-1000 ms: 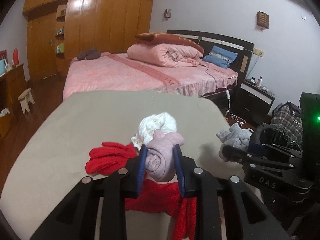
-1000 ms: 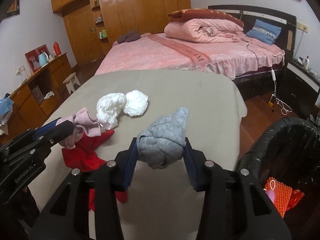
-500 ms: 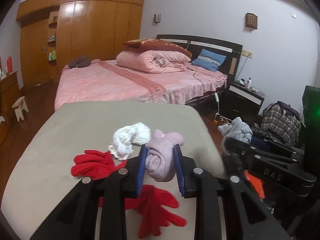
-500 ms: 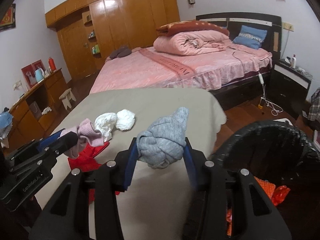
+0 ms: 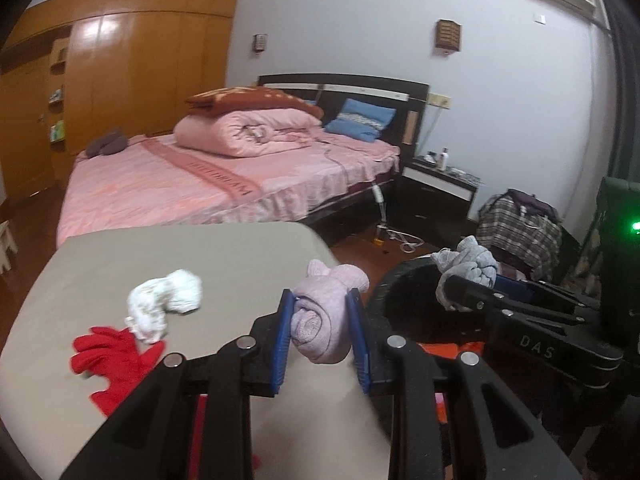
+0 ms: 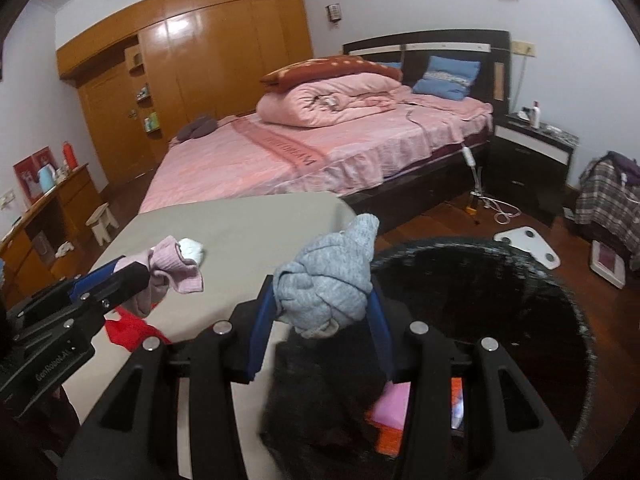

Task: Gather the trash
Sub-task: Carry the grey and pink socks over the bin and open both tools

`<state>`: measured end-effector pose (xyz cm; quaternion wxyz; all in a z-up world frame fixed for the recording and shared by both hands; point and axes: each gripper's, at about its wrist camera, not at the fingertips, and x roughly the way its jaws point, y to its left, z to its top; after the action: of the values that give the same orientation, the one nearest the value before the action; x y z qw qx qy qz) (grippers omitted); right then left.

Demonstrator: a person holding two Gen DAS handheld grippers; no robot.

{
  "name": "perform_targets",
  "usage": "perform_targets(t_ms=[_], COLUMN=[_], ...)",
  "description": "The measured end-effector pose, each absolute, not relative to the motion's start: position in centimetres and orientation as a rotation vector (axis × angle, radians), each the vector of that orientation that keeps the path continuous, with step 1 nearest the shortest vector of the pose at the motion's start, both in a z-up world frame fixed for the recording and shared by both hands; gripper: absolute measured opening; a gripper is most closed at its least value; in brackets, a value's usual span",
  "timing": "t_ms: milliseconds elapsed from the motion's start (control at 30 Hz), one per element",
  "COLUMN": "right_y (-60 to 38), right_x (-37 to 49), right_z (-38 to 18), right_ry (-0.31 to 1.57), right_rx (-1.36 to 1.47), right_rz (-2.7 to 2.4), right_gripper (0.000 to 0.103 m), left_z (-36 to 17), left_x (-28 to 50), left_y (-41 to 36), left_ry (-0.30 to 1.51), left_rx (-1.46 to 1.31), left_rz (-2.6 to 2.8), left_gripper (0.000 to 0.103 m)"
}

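Observation:
My left gripper [image 5: 320,336] is shut on a rolled pink sock [image 5: 326,316], held above the right edge of the beige table [image 5: 200,256]. The right gripper [image 6: 320,312] is shut on a balled grey sock [image 6: 332,280] over the near rim of the black-lined trash bin [image 6: 520,264]. In the left wrist view the grey sock [image 5: 466,266] hangs over the bin [image 5: 408,292]; in the right wrist view the pink sock [image 6: 172,268] shows at the left. White crumpled cloth [image 5: 164,300] and red gloves [image 5: 112,356] lie on the table.
A pink bed [image 6: 320,148] stands beyond the table, with a black nightstand [image 6: 532,160] to its right. A plaid bag [image 5: 520,228] and white floor items [image 6: 528,248] sit past the bin. Orange and pink rubbish [image 6: 396,404] lies inside the bin. A wooden wardrobe [image 6: 200,60] lines the back wall.
Both grippers have swung right and risen with their socks. The bin has come into full view under the right gripper, and the table items have slid to the left.

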<state>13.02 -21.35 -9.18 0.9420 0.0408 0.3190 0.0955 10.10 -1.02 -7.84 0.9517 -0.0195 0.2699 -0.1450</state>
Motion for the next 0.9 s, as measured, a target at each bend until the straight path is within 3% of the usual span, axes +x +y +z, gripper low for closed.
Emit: perform_targets(t_ms=[667, 733, 800, 900], right_y=[-32.2, -33.0, -33.7, -34.4], right_x=[10.6, 10.4, 10.2, 9.8], right_z=[-10.7, -10.9, -11.1, -11.2], right_ry=[0.654, 0.655, 0.654, 0.643], right_rx=[0.115, 0.114, 0.117, 0.122], right_rz=[-0.022, -0.052, -0.072, -0.107], right_gripper=[0.046, 0.049, 0.059, 0.076], left_z=[-8.6, -9.0, -9.2, -9.5], left_x=[11.5, 11.7, 11.6, 11.5], left_y=[-13.2, -13.9, -14.4, -14.3], left_ry=[0.572, 0.582, 0.584, 0.589], left_rx=[0.041, 0.040, 0.043, 0.048], left_rz=[-0.528, -0.545, -0.551, -0.552], left_gripper=[0.029, 0.036, 0.056, 0.060])
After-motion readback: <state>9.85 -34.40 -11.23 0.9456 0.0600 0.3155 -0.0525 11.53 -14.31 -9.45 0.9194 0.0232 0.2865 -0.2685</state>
